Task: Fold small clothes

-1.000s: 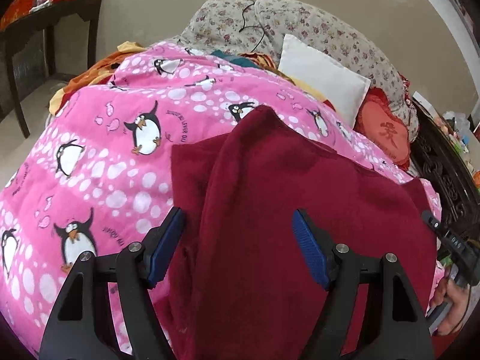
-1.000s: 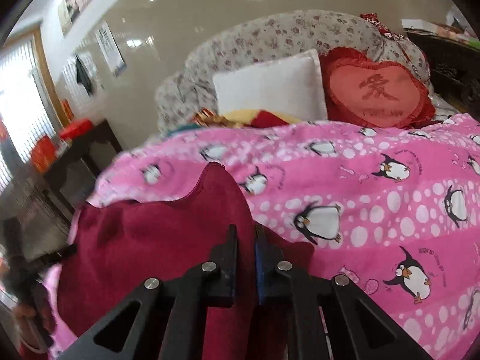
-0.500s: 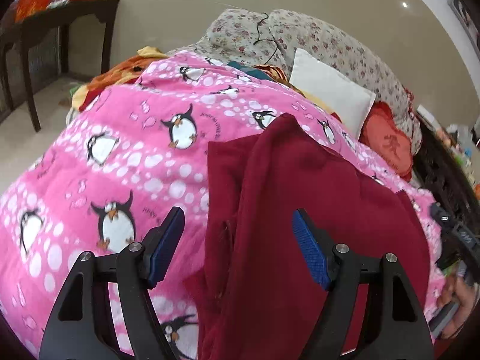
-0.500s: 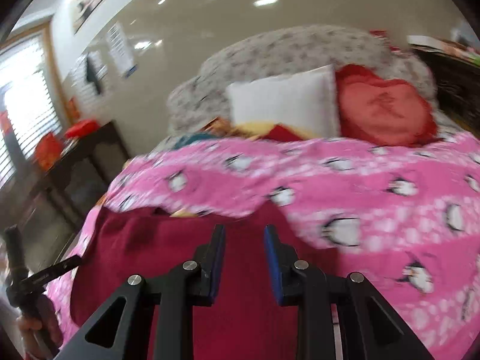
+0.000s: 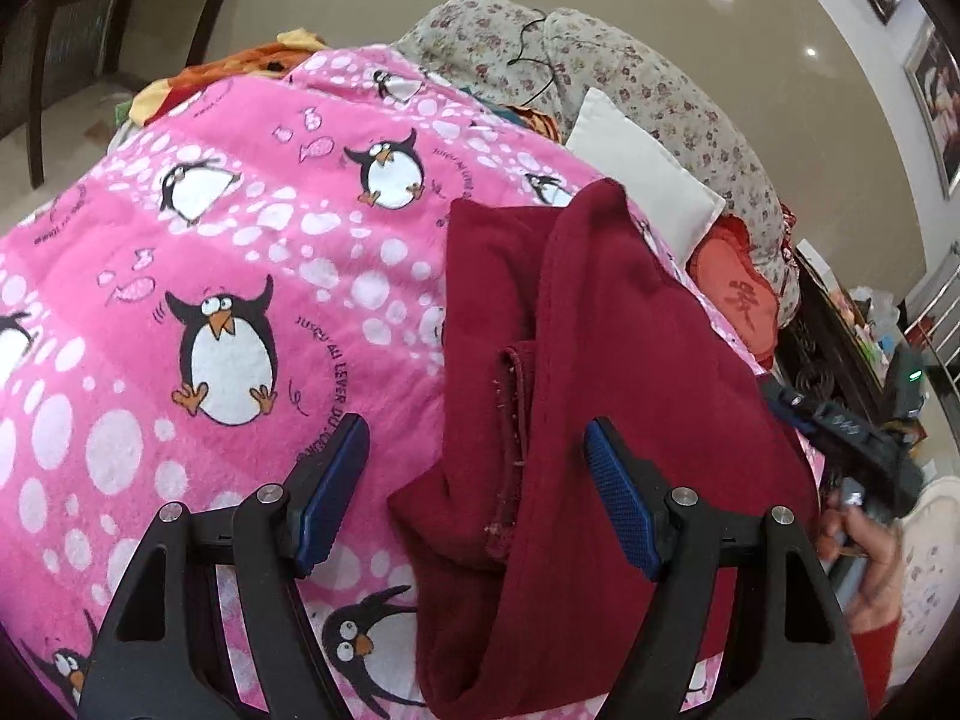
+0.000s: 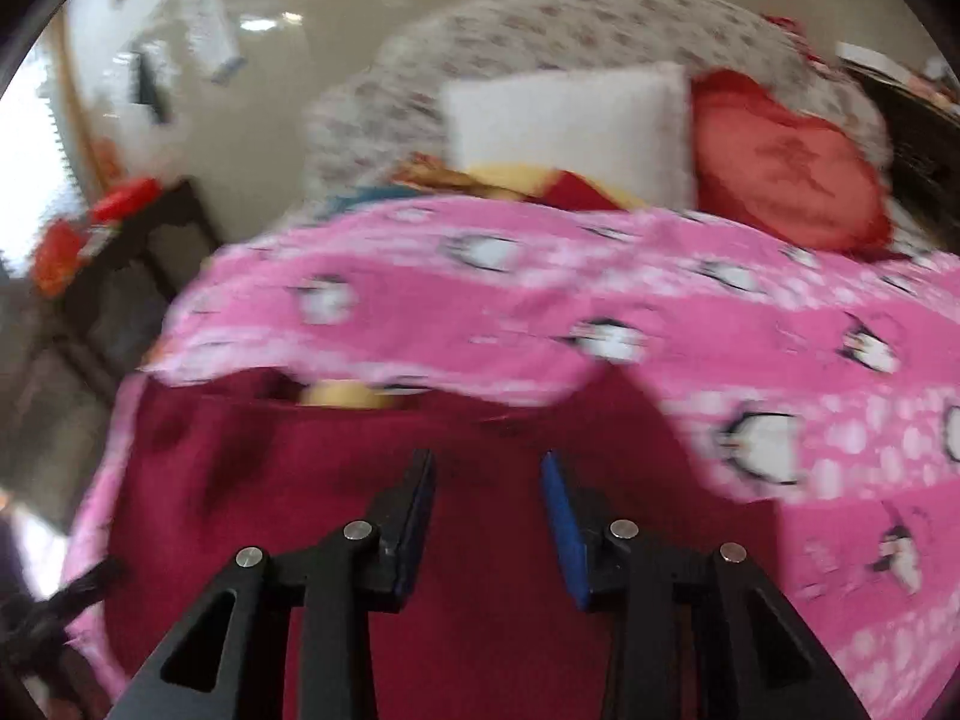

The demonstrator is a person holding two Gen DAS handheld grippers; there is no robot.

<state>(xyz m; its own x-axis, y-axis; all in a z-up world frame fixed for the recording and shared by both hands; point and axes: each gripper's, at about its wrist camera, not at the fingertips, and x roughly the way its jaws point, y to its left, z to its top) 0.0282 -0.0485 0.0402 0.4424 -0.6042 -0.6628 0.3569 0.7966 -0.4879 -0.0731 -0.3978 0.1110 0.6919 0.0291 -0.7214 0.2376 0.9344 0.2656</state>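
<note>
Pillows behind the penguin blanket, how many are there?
2. A white pillow is at the far end, and a red cushion with a character on it sits right beside it. More could be hidden under the pink blanket.

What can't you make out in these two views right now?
- Garment: its near end runs off the left wrist view's bottom edge; its type is unclear.
- Quilt print: motion-blurred in the right wrist view.
- Right gripper: mostly cut off at the left view's edge.
</note>
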